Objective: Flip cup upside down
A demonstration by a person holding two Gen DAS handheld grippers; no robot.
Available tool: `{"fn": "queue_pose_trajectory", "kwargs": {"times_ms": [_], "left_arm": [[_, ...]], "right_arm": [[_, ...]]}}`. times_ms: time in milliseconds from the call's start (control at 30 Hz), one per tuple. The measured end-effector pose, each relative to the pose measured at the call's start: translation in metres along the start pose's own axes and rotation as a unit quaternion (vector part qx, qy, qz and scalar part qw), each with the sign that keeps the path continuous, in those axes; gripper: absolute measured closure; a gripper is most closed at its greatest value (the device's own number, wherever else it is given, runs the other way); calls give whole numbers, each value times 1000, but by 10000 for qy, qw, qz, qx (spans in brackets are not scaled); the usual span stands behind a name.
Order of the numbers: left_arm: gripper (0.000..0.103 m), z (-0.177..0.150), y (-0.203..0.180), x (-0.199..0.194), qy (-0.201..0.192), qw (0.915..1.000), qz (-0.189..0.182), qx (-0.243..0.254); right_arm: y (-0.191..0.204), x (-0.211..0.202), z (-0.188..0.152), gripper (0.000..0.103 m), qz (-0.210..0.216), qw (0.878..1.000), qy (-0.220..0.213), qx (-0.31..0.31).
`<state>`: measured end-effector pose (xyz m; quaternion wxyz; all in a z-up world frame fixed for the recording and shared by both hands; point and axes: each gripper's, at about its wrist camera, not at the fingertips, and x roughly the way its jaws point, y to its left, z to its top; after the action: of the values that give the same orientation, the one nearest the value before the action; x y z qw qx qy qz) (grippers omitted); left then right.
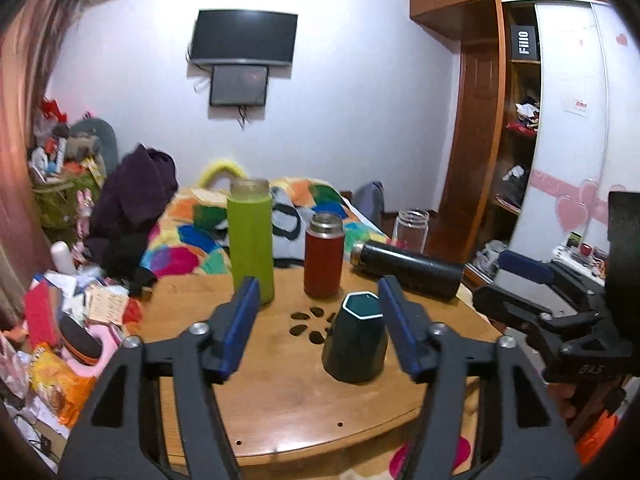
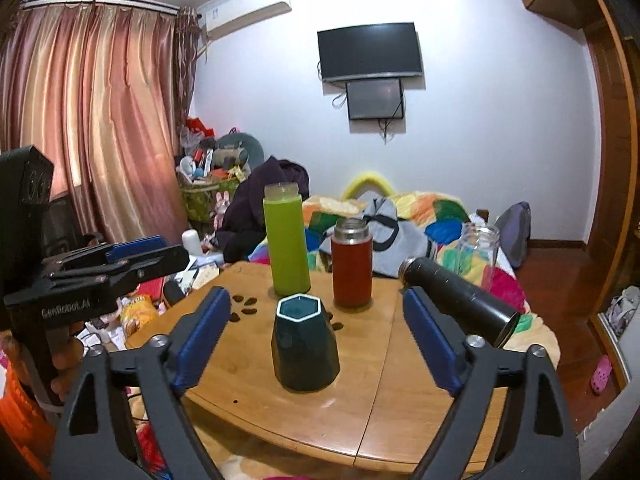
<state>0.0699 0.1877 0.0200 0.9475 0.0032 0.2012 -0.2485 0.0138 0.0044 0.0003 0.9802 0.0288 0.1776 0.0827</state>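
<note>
A dark green hexagonal cup [image 1: 356, 344] with a white edge around its top face stands on the round wooden table [image 1: 280, 400]; it also shows in the right wrist view [image 2: 304, 344]. Whether that top face is its mouth or its base, I cannot tell. My left gripper [image 1: 318, 292] is open and empty, with the cup just inside its right finger. My right gripper [image 2: 316, 304] is open and empty, with the cup between and beyond its fingers. Each gripper shows at the edge of the other's view.
Behind the cup stand a tall green bottle [image 2: 286, 240] and a red flask [image 2: 352, 264]. A black flask [image 2: 460, 300] lies on its side at the right, with a clear jar [image 2: 478, 252] behind. A bed and floor clutter surround the table.
</note>
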Motion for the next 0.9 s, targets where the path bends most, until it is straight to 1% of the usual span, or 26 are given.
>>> {"fn": "queue_pose_trajectory", "kwargs": {"times_ms": [33,67,100,133,167,267,367,700,900], "left_arm": [[35,0,-1,-2,-23,10000,7,3],[27,0,-2,-4,-56,10000,38,-20],[22,-1,-2,-6,-94,9999,82,-49],[13,-2,-2,-8,-130,9998,126,-70],[7,-3,-2,-9,-174,9996,181,-95],[2,-6,-2,-13,-270,9990,326,-126],[1,-10,-1,-15,-285,9986,405,-173],[0,-23,-10,-17,-338,9969,701,-91],[0,-26,-10,-19,-352,9969,695,-90]], "right_arm": [[-1,-2,1,5,-3,10000,-20,38],[-2,-4,3,2,-7,9999,-53,92],[-3,-7,4,0,-23,9999,-98,137],[-4,-9,4,0,-42,9998,-118,161],[-5,-11,5,0,-67,9997,-139,183],[-7,-15,5,0,-140,9995,-179,231],[-6,-17,3,0,-261,9992,-213,219],[-2,-22,-2,0,-395,9988,-262,121],[-3,-21,-4,0,-447,9986,-263,140]]}}
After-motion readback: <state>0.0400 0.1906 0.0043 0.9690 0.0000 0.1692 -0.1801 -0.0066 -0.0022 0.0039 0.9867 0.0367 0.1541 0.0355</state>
